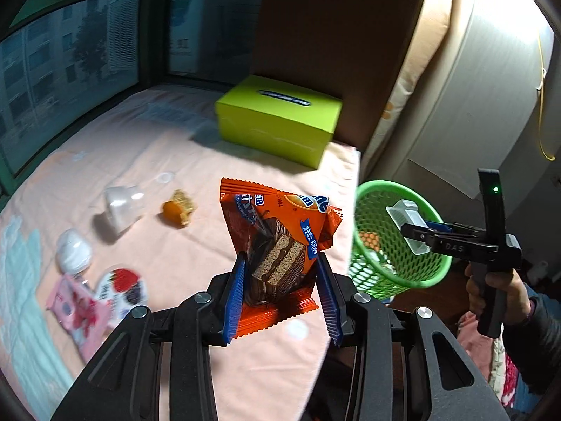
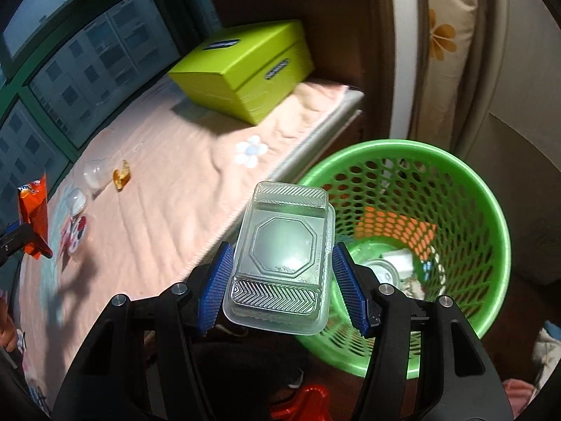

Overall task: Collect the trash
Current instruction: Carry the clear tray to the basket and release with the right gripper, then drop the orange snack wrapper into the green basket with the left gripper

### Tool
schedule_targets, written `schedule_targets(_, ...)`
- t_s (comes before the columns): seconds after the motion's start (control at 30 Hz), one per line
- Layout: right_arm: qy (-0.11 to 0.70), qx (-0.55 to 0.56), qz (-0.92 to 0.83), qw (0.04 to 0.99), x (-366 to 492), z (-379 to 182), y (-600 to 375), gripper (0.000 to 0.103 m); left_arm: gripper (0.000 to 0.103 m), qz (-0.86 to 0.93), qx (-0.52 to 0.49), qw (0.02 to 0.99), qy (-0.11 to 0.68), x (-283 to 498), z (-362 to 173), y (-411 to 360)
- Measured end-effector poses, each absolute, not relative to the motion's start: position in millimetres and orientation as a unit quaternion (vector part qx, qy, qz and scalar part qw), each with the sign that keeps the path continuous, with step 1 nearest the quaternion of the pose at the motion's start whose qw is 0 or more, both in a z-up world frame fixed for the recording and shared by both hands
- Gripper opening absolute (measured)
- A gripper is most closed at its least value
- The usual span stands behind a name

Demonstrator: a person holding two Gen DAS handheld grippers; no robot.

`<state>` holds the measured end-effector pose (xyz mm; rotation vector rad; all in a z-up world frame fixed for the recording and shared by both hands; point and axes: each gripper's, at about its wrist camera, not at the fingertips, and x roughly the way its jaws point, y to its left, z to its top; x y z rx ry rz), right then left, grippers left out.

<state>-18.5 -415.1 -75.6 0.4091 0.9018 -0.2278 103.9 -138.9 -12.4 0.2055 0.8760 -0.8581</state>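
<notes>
Both grippers are carrying trash toward the green basket (image 2: 403, 242): left gripper (image 1: 280, 280) gripping an orange wrapper (image 1: 277, 245), right gripper (image 2: 280, 280) clasping a clear tray (image 2: 280, 259), which probably needs dropping in next.

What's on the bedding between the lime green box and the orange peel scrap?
Nothing: the pink sheet is bare between the lime green box and the orange peel scrap. The right wrist view shows it best.

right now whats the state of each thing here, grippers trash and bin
left gripper: shut on the orange snack wrapper, held above the pink bedsheet
right gripper: shut on the clear plastic tray, at the bin's rim
green mesh plastic bin: upright, trash already inside
lime green box: closed, on the bed
clear plastic cup: tipped on its side
orange peel: lying loose on the sheet
</notes>
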Motion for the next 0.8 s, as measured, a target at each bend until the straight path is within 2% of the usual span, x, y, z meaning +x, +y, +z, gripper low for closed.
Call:
schedule_targets(0.2,0.436,0.215,-0.145,0.862,-39.8,-91.6,-462.7,0.061,0.037,-0.437,0.107,0.793,0.411,89.4,-12.6,-197.8)
schedule_targets(0.3,0.431,0.223,-0.152,0.861,-47.7,-94.4,-476.3,0.071,0.037,-0.452,0.113,0.783,0.412,81.8,-14.4,-225.1)
schedule_targets(0.8,0.377,0.25,-0.192,0.871,-99.9,-68.6,-520.3,0.073,0.038,-0.492,0.139,0.735,0.445,54.7,-44.5,-335.4)
